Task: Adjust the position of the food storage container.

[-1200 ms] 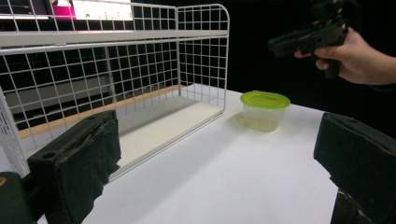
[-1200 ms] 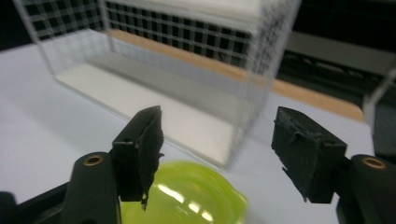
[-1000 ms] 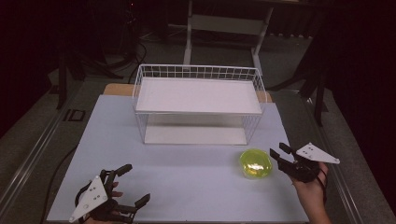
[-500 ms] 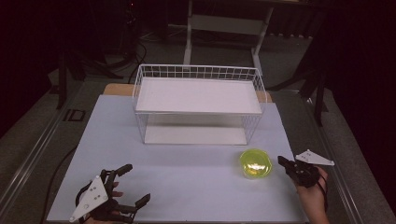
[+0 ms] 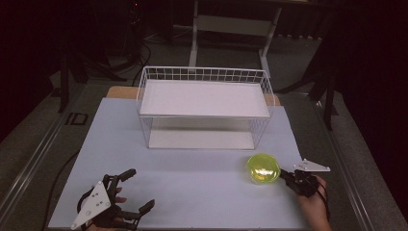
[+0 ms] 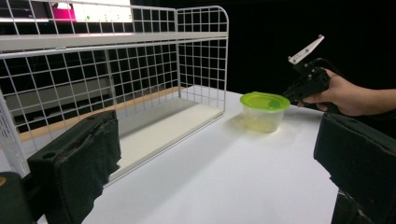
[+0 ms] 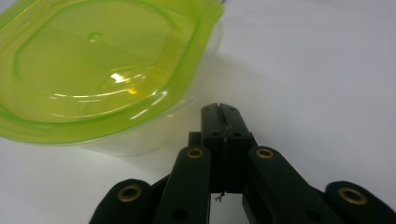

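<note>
From the high view, the left gripper [image 5: 137, 192] sat at the near left edge of the table [image 5: 192, 192], its fingers spread wide with nothing between them; the hand behind it was partly cut off by the frame. The right gripper [image 5: 283, 174] lay low at the near right, tips pressed together and empty, just beside the green-lidded container [image 5: 263, 168], though whether they touched it was hard to judge. Beyond both stood the white wire rack [image 5: 204, 108], well apart from either set of fingers. In the left gripper view, the container [image 6: 264, 111] stood ahead between the two open pads, with the right gripper [image 6: 299, 91] just beyond it and the rack [image 6: 140, 84] off to the left. In the right gripper view, the closed fingertips [image 7: 223, 112] rested right beside the container's wall [image 7: 107, 74], whose far side was cut off.
</note>
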Demonstrator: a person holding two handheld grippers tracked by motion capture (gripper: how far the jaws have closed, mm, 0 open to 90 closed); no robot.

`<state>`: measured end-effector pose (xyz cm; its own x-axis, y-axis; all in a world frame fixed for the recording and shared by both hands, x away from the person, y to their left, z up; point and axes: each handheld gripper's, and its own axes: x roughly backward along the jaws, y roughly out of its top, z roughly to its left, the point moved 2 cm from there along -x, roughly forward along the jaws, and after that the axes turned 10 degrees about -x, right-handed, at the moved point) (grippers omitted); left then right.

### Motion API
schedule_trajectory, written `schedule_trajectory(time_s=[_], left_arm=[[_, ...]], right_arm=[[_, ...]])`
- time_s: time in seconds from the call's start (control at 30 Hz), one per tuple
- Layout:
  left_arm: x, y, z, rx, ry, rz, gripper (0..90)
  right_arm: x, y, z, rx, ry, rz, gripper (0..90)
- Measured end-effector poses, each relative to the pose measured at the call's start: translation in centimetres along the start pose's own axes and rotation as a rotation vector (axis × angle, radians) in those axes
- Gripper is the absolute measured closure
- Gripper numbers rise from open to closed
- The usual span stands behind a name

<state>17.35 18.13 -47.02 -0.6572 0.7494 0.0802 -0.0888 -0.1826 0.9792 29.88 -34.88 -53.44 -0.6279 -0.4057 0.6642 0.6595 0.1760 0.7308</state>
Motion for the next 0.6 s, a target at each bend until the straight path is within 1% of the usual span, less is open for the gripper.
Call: schedule_trajectory(time_s=[0.13, 0.3, 0.47, 0.5, 0.57, 0.6], left_arm=[[0.0, 0.0, 0.0, 0.002, 0.000, -0.003, 1.4], [0.0, 0.0, 0.0, 0.004, 0.000, -0.002, 1.4], [-0.1, -0.1, 0.0, 0.005, -0.001, 0.002, 1.4], [-0.1, -0.1, 0.0, 0.005, -0.001, 0.002, 1.4], [-0.1, 0.0, 0.0, 0.004, 0.000, 0.001, 1.4], [-0.1, 0.0, 0.0, 0.005, 0.001, 0.000, 1.4]], right_arm=[[-0.4, 0.0, 0.4, 0.003, 0.030, 0.007, 90.0], [-0.6, 0.0, 0.9, 0.014, 0.040, 0.015, 90.0], [-0.7, 0.1, 1.5, 0.005, 0.067, 0.008, 90.0], [-0.7, 0.1, 1.6, 0.004, 0.076, 0.013, 90.0], [-0.9, 0.1, 1.9, 0.016, 0.069, 0.018, 90.0], [-1.0, 0.2, 2.0, 0.014, 0.078, 0.022, 90.0]])
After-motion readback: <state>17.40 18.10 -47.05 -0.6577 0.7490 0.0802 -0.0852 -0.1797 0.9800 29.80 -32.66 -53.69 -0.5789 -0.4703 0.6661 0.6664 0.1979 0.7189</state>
